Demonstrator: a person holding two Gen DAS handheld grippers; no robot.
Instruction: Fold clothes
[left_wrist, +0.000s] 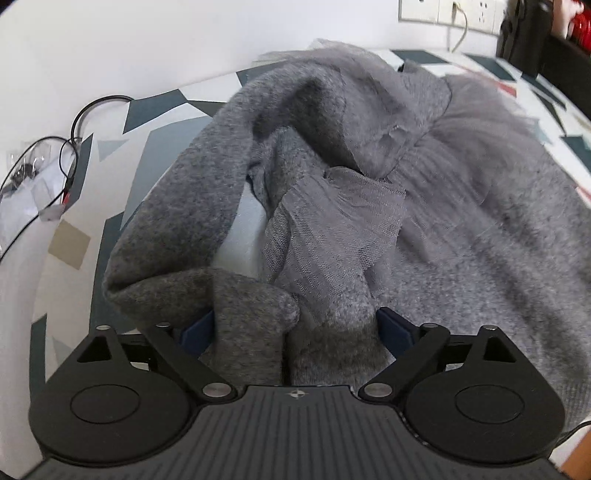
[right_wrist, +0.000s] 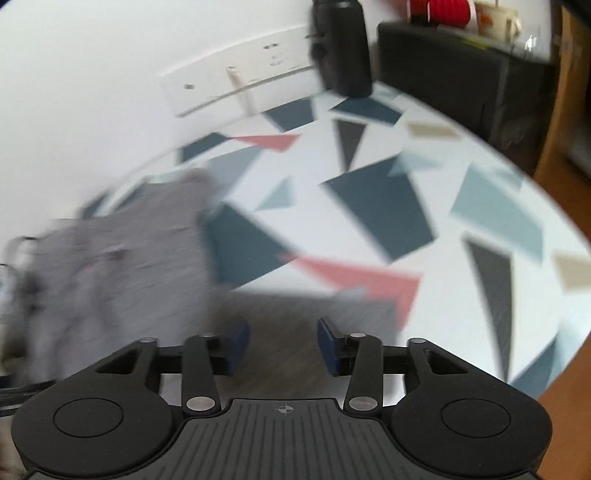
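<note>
Grey garment: heaped, centre frame, on patterned bench.
Left tongs: released, cloth loose between.
Right tongs: released, empty.
Advice: spread flat before folding.

Table w/ geometric-print cloth, grey garment heaped on it, black cables at edge

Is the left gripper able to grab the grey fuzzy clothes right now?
Probably yes. The left gripper is open, and a fold of the grey garment already lies between its blue pads, with nothing blocking it.
</note>
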